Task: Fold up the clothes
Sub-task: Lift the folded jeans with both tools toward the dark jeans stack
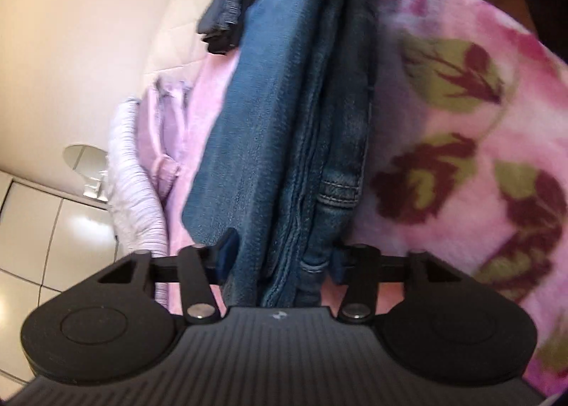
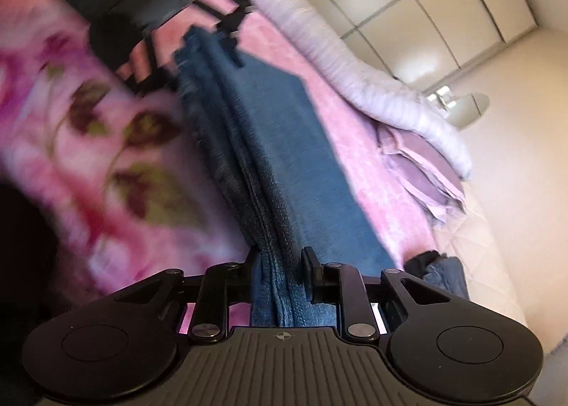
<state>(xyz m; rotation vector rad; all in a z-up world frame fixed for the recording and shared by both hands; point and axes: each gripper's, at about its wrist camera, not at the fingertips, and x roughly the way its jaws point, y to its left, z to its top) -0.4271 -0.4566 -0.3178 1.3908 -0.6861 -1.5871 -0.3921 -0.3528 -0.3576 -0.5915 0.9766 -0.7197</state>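
Note:
A pair of blue jeans (image 1: 284, 129) is folded lengthwise and stretched between my two grippers above a pink flowered blanket (image 1: 461, 114). My left gripper (image 1: 284, 260) is shut on one end of the jeans, near a stitched belt loop. My right gripper (image 2: 282, 264) is shut on the other end of the jeans (image 2: 269, 157). In the right wrist view the left gripper (image 2: 149, 15) shows at the far end of the jeans, blurred. A dark folded garment (image 1: 227, 11) lies on the blanket beyond the jeans.
A folded lilac garment (image 1: 159, 143) and a striped pale cloth (image 1: 131, 185) lie at the blanket's edge; both show in the right wrist view (image 2: 422, 175). A cream quilted mattress (image 1: 177, 40), glossy tiled floor (image 1: 53, 228) and a wall (image 2: 408, 8) lie beyond.

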